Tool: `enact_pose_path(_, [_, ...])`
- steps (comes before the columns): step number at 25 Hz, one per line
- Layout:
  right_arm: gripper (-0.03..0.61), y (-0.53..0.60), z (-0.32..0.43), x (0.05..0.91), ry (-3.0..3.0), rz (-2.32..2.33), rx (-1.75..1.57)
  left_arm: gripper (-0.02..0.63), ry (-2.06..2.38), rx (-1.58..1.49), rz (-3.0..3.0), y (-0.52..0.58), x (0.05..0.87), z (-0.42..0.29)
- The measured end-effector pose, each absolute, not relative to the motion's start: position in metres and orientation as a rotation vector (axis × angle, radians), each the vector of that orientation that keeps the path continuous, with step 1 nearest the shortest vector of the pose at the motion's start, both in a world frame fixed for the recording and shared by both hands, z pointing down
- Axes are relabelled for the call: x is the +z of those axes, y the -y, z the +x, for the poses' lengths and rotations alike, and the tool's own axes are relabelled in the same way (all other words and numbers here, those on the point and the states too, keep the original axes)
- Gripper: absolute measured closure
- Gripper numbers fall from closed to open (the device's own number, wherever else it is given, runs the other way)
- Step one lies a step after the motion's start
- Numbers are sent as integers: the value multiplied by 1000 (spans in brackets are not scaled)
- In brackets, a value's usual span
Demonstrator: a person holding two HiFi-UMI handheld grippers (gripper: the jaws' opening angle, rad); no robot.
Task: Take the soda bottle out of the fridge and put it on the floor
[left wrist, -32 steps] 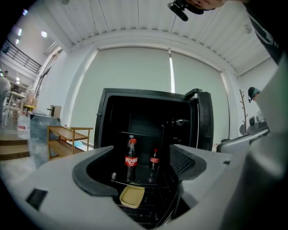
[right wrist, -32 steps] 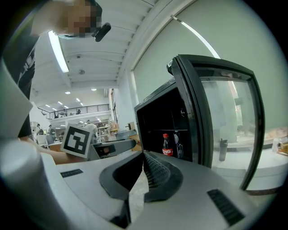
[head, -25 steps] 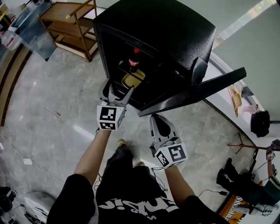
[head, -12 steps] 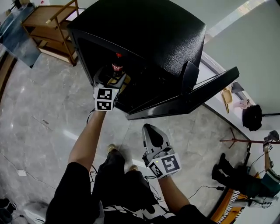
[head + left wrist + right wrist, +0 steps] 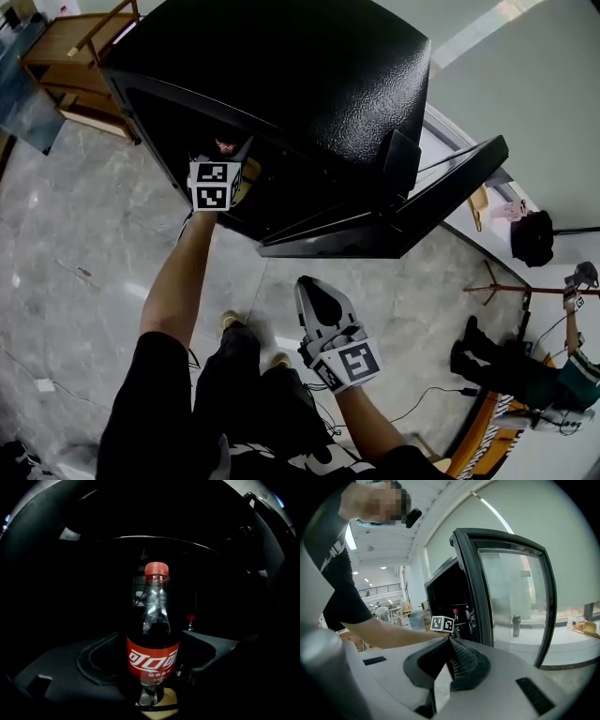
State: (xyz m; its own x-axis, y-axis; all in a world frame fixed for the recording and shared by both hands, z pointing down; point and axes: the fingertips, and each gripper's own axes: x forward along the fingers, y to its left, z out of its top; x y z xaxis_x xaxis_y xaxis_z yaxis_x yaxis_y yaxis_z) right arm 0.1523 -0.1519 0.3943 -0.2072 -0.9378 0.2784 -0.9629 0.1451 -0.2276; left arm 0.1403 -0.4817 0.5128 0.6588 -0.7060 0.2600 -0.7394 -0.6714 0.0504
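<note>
The soda bottle [image 5: 153, 658], dark with a red label and red cap, stands upright on a tan tray inside the dark fridge. My left gripper [image 5: 152, 637] is open, one finger on each side of the bottle's lower body; I cannot tell whether they touch it. In the head view the left gripper [image 5: 222, 161] reaches into the black fridge [image 5: 309, 84], and only the bottle's red cap [image 5: 225, 145] shows. My right gripper [image 5: 314, 298] hangs shut and empty over the floor below the open fridge door [image 5: 394, 220]. From the right gripper [image 5: 450, 641] view, the bottle's cap [image 5: 455, 611] shows beyond the left gripper's marker cube.
The glass fridge door [image 5: 511, 602] stands open to the right. A wooden shelf cart [image 5: 70, 42] is at the back left. My feet are on the grey marble floor [image 5: 75, 272]. Another person [image 5: 553, 375] and cables are at the far right.
My left gripper has moved forward from outside the fridge into it, and its fingers now flank the bottle. The right gripper has stayed low and shut.
</note>
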Motion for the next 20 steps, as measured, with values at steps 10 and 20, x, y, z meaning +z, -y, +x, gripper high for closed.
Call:
enact_pose_path(10, [554,141,160,400,2291,1948,595,301,1183,428,2743,465,510,136])
enact_pose_path(20, [554,119,152,388,2372,1856,621,302,1158,435,2768,385,473,104])
